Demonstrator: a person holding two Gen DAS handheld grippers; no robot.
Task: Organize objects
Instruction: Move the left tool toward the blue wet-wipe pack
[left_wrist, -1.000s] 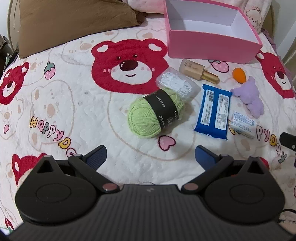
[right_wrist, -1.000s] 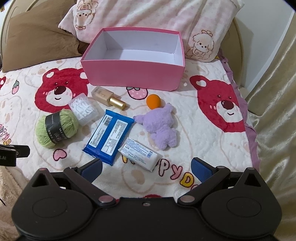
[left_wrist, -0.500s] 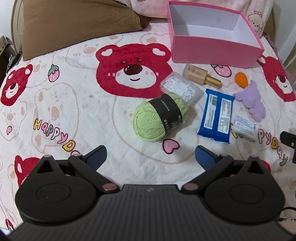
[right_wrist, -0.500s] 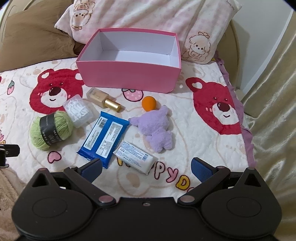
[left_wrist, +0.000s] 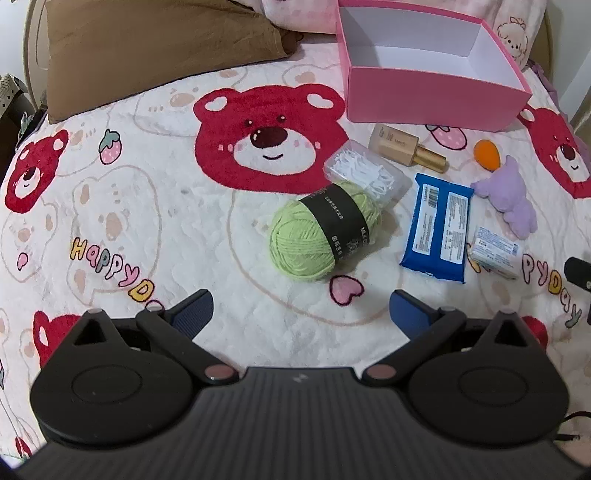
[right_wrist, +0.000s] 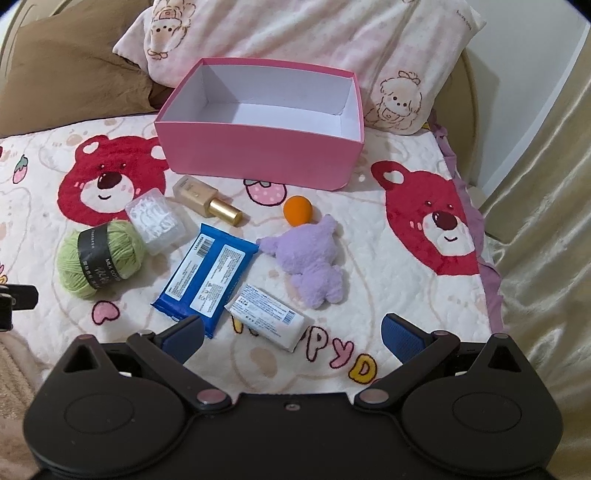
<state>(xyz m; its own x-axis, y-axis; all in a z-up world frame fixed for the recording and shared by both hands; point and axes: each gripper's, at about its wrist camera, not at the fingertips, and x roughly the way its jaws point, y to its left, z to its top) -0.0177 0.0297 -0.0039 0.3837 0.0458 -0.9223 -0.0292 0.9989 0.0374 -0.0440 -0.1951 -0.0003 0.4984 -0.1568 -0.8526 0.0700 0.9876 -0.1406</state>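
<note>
An empty pink box stands at the back of the bed. In front of it lie a green yarn ball, a clear case of white picks, a beige bottle with a gold cap, a blue wipes pack, a small white packet, an orange sponge and a purple plush. My left gripper is open, just short of the yarn. My right gripper is open over the white packet.
The bed cover has red bear prints. A brown pillow lies at the back left, a pink patterned pillow behind the box. Beige curtain fabric hangs past the bed's right edge.
Both grippers have drifted slightly over the bed; in the right view the objects have shifted nearer, with the white packet now between the fingers. Nothing was picked up.
</note>
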